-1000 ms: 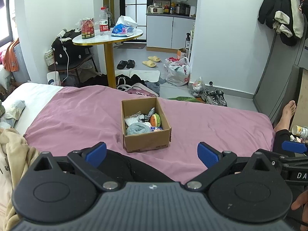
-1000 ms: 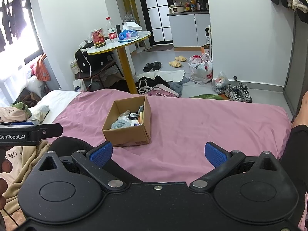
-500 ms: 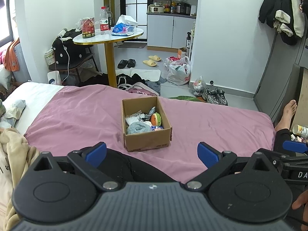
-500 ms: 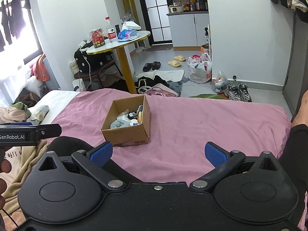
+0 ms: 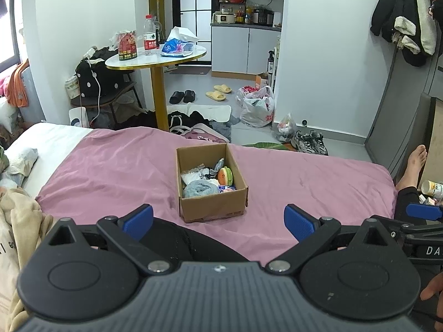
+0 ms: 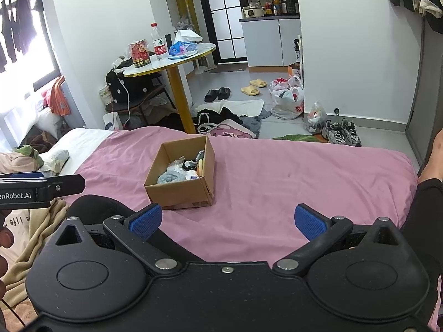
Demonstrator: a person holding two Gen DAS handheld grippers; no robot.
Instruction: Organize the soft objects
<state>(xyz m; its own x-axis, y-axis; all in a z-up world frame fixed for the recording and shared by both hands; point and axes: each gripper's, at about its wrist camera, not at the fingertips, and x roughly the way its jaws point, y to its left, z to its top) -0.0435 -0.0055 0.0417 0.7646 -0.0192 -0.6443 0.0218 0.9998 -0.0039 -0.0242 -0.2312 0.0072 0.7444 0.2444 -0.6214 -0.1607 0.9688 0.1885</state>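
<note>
An open cardboard box (image 5: 213,207) (image 6: 180,191) rests on the pink bedspread (image 5: 304,182) (image 6: 290,174). Inside lie a rolled grey-blue cloth (image 5: 200,188) (image 6: 169,177), a round orange and green plush (image 5: 225,175), white crinkled bags and other small soft items. My left gripper (image 5: 218,220) stands open a short way in front of the box, nothing between its blue pads. Open too, my right gripper (image 6: 227,221) hovers over the bedspread, the box ahead and to its left. The left gripper's side (image 6: 41,189) shows at the right wrist view's left edge.
A beige blanket (image 5: 16,229) lies at the left. A person's dark-clad knee (image 5: 177,243) is under the grippers and a bare foot (image 5: 414,163) at the right. Beyond the bed stand a round table (image 5: 155,58), shoes, bags and clothes on the floor.
Both views have shifted very slightly; the box sits in almost the same place. Both grippers stay open.
</note>
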